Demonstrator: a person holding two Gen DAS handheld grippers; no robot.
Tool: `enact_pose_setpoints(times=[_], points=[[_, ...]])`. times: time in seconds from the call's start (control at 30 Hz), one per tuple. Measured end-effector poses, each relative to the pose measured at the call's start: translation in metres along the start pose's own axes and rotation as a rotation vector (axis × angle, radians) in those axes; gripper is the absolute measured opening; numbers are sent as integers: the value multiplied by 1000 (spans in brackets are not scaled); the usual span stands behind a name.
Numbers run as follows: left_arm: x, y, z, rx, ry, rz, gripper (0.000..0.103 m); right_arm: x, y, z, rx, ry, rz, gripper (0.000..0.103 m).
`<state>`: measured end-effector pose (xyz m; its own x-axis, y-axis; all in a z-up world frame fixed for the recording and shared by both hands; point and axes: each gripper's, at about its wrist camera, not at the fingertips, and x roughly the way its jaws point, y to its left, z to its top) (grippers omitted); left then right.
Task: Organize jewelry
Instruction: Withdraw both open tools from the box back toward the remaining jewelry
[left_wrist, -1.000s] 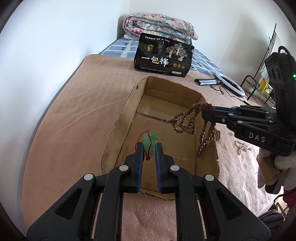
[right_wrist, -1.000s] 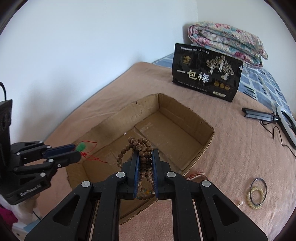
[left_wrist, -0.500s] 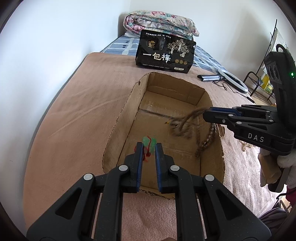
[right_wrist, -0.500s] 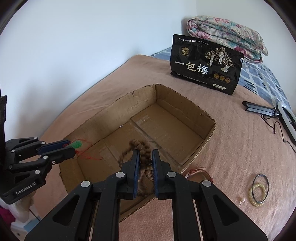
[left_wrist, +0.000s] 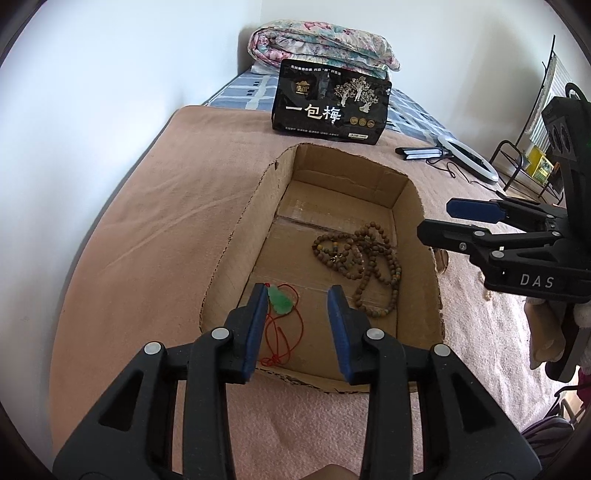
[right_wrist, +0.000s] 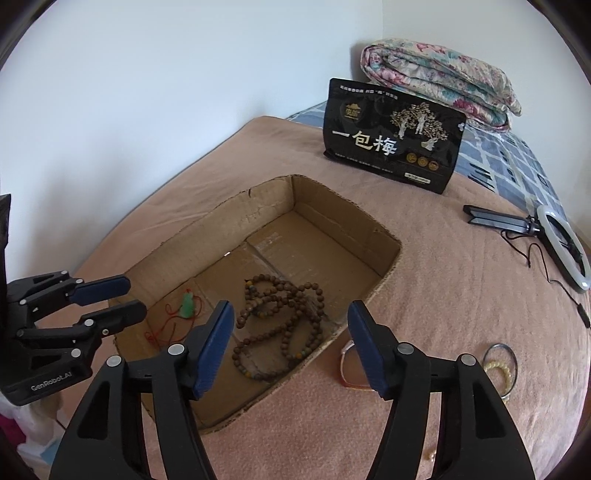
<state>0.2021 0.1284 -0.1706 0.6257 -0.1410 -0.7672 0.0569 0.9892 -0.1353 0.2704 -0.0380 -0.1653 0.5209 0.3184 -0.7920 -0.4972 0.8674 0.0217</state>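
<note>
From the left wrist, the left gripper (left_wrist: 297, 295) stood spread above the cardboard box (left_wrist: 236, 236); the jade pendant (left_wrist: 279, 300) and bead necklace (left_wrist: 364, 258) lay inside it.

From the right wrist, the right gripper (right_wrist: 291, 321) was spread too, with bangles (right_wrist: 498, 363) beside the box waiting.

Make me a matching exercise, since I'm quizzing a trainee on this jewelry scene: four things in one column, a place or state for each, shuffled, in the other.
Things:
1. wooden bead necklace
2. green pendant
3. pale bead bracelet
4. left gripper

Places or states:
A. on the blanket, outside the cardboard box, right of it
B. open, holding nothing
C. piled in loops on the box floor
D. on the box floor, on a red cord

Pairs: 1-C, 2-D, 3-A, 4-B
</note>
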Motion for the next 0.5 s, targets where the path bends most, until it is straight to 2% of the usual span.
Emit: enact_pose_setpoints(times=[0.5], points=[[-23, -34, 2, 37, -47, -35, 33, -49, -43, -15, 46, -57, -39, 64]])
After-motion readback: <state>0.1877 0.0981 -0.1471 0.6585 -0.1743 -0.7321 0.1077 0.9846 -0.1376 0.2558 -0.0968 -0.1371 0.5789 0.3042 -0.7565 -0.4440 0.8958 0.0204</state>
